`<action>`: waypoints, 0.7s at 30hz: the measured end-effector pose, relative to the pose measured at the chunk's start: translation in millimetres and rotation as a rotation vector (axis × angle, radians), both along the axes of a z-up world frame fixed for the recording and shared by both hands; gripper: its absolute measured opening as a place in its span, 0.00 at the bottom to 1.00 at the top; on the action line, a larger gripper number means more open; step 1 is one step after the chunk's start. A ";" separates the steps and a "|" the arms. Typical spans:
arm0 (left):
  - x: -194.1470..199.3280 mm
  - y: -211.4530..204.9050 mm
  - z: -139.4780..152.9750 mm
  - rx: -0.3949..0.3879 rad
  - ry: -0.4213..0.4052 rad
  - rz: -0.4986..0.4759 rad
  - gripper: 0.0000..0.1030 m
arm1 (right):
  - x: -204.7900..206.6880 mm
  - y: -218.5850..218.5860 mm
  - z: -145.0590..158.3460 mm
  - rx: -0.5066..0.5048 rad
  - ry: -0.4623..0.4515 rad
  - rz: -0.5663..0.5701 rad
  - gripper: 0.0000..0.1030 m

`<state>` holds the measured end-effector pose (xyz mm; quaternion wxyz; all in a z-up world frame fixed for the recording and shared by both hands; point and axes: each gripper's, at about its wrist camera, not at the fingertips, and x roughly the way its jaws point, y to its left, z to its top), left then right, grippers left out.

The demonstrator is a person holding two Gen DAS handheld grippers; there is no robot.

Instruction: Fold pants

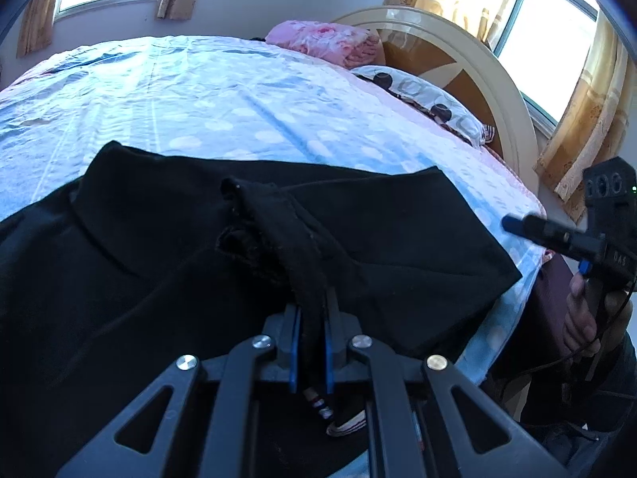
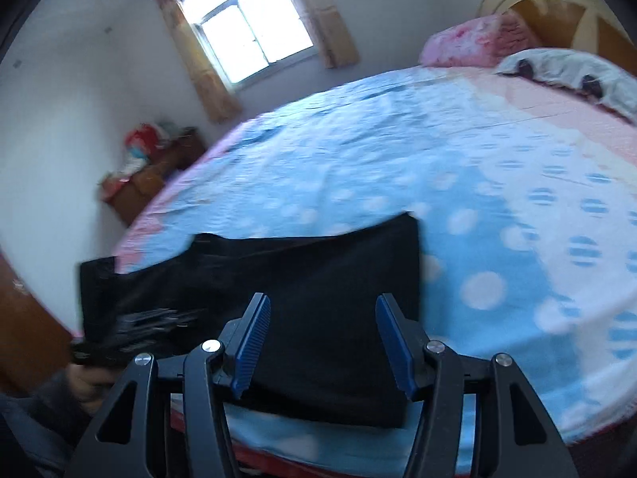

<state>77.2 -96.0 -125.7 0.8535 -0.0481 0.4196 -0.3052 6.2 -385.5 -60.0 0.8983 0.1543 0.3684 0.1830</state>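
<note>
The black pants (image 1: pixel 378 231) lie spread across the near edge of the bed (image 1: pixel 239 99), on a blue polka-dot sheet (image 2: pixel 358 167), with part of the fabric hanging past the edge at the left in the right wrist view. The left gripper (image 1: pixel 312 318) is clamped tight on a bunched strip of the pants' hem, which runs up between its blue pads (image 1: pixel 295 330) and is lifted a little off the rest of the cloth. The right gripper (image 2: pixel 322 342) is held above the near edge of the bed with its blue-padded jaws spread wide and nothing between them; the flat part of the pants shows beyond and below the gap. From the left wrist view, the right gripper is off the right edge of the bed, clear of the pants, with the person's hand (image 1: pixel 585 314) around its handle. A pink folded blanket (image 1: pixel 330 42) and a spotted pillow (image 1: pixel 430 99) sit at the far end of the bed against the rounded headboard (image 1: pixel 477 67).
</note>
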 end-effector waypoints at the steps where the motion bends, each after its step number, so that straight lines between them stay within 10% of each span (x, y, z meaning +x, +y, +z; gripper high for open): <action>1: -1.3 2.1 -1.6 -0.005 0.005 0.002 0.10 | 1.3 4.6 -5.7 0.005 0.032 0.025 0.55; 5: -2.3 7.6 -9.7 -0.030 0.025 0.008 0.15 | 6.2 15.4 -42.1 -0.091 0.191 0.046 0.55; 16: -1.8 3.3 -9.0 -0.010 0.014 0.006 0.16 | 63.1 2.4 10.0 -0.086 0.012 -0.030 0.56; 21: -0.9 -0.4 -7.3 0.015 0.020 0.008 0.17 | 118.1 -15.1 -32.5 -0.037 0.199 -0.096 0.56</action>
